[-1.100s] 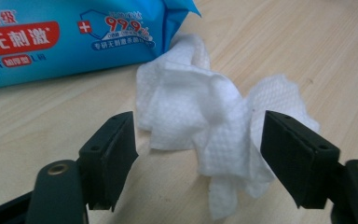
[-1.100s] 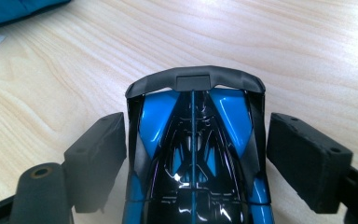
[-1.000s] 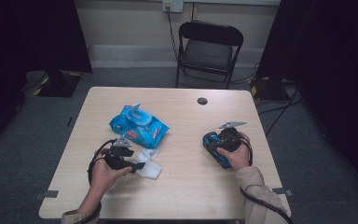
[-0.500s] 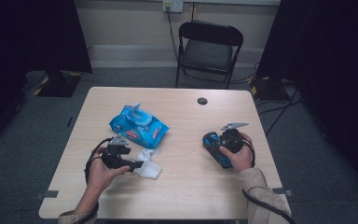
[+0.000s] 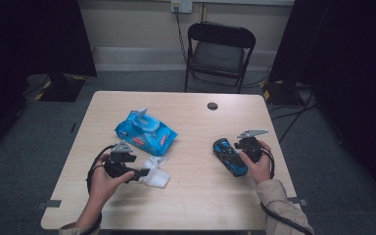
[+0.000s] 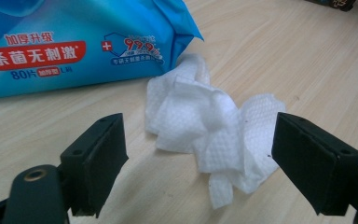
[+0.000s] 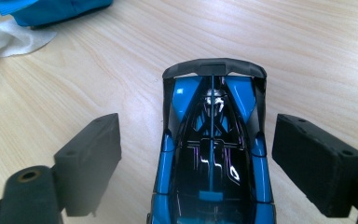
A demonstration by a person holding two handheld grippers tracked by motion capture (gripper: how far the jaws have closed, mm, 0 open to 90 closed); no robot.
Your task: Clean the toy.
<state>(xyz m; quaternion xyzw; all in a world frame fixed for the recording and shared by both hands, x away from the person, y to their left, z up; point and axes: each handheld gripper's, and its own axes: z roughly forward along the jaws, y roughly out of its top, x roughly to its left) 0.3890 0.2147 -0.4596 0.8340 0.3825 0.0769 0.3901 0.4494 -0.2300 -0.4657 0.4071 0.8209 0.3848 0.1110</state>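
Nearest the person, the left gripper (image 5: 144,172) has just been opening; its jaws stand wide with the crumpled white wipe (image 6: 212,135) lying loose on the table (image 5: 196,196) between them, unpressed. The right gripper (image 5: 227,147), jaws likewise spread, straddles the blue-and-black toy car (image 7: 212,154) without touching it. Farther off, just beyond the wipe, lies the blue wet-wipe pack (image 5: 144,131).

wipes pack (image 6: 70,46) reads "杀菌无刺激", "加厚升级", "80片", "99.9%".
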